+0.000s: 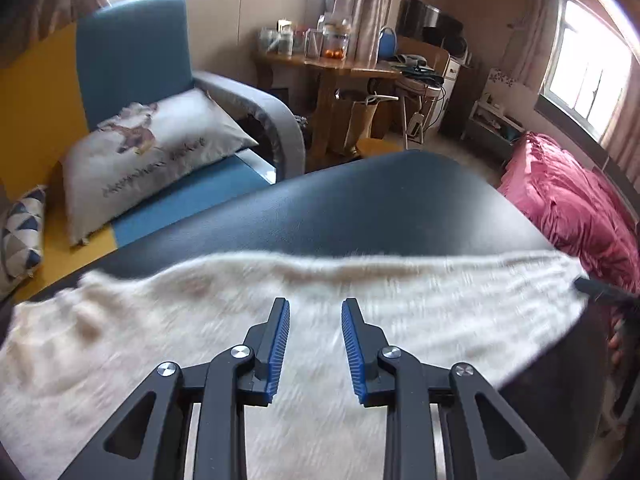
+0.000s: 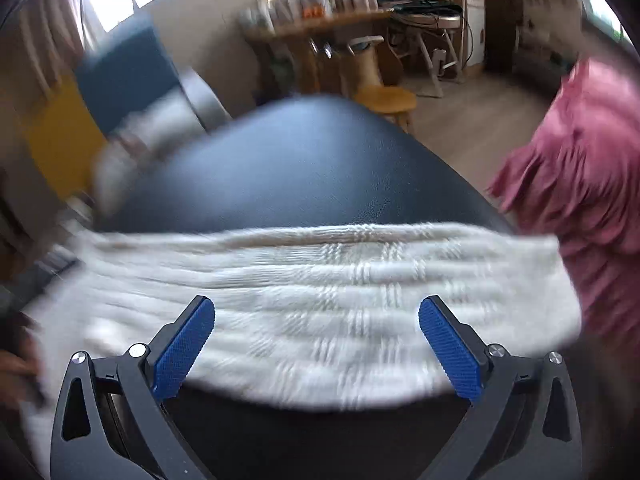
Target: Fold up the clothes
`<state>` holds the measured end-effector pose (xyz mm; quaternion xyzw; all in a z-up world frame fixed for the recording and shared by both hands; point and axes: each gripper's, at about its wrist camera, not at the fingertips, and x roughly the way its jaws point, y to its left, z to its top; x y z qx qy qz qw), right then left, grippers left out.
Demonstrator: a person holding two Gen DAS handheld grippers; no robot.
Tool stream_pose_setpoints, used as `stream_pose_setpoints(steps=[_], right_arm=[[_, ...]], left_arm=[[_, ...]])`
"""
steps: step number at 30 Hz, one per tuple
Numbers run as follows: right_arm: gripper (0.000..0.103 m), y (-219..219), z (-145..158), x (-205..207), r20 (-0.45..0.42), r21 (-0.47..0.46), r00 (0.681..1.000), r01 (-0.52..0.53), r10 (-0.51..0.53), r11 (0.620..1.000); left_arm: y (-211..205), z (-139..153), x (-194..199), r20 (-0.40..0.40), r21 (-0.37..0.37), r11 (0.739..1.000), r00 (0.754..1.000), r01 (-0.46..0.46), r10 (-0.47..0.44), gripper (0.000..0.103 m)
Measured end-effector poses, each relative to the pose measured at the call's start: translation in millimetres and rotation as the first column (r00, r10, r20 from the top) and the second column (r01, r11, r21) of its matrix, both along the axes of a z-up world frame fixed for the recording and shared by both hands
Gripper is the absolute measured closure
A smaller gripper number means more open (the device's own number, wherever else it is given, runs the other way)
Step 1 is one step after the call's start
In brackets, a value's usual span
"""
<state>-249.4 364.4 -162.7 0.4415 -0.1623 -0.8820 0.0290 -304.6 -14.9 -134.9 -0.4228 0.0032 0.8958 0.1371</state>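
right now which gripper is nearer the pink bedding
Right. The right gripper hangs open over the white sweater, the pink bedding just off its right side; the left gripper sits further along the sweater.

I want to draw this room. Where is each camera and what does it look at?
Left wrist: rides on the left gripper, looking down along its fingers at the white sweater on the dark table, blue sofa beyond.
Right wrist: rides on the right gripper, fingers wide apart over the sweater's edge, pink bedding beside.
Both show sweater, table, sofa, bedding and wooden desk.
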Motion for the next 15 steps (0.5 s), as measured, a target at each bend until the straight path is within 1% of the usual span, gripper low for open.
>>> stream_pose_setpoints(steps=[1, 4, 5, 8, 10, 11, 13, 15], right_arm=[[0.000, 11.6, 5.4, 12.2, -0.028, -0.069, 1.000, 0.004, -0.006, 0.998], [0.000, 45.7, 6.3, 43.2, -0.053, -0.231, 0.998, 0.020, -0.033, 0.973], [0.000, 54.5, 3.7, 50.1, -0.056, -0.278, 0.998, 0.025, -0.042, 0.960], [0.000, 76.4, -9.3, 66.1, -0.053, -0.401, 0.991, 0.089, -0.120, 0.912], [0.000, 87.1, -22.2, 66.3, -0.002, -0.439, 0.980, 0.179, -0.200, 0.880], [0.000, 92.4, -28.0, 64.3, 0.018, -0.459, 0.975, 0.204, -0.221, 0.865], [0.000, 98.0, -37.6, 55.4, 0.029, -0.490, 0.969, 0.228, -0.246, 0.841], [0.000, 100.6, -36.7, 48.5, 0.009, -0.476, 0.958, 0.256, -0.287, 0.841]], left_arm=[[-5.9, 0.2, 9.5, 0.001, -0.002, 1.000, 1.000, 0.001, -0.001, 0.076], [-21.9, -4.8, 36.8, 0.019, -0.016, 1.000, 1.000, -0.004, 0.005, 0.076], [-26.7, -7.2, 46.0, 0.024, -0.025, 1.000, 1.000, -0.009, 0.009, 0.076], [-39.1, -15.4, 65.4, 0.048, -0.041, 0.999, 0.998, -0.026, 0.028, 0.076], [-44.0, -18.6, 76.8, 0.043, -0.059, 0.998, 0.998, -0.035, 0.037, 0.076], [-45.5, -19.9, 80.6, 0.041, -0.065, 0.997, 0.998, -0.035, 0.038, 0.076], [-50.6, -22.9, 85.2, 0.045, -0.061, 0.997, 0.998, -0.047, 0.050, 0.076], [-57.2, -28.0, 85.6, 0.063, -0.042, 0.997, 0.995, -0.069, 0.072, 0.076]])
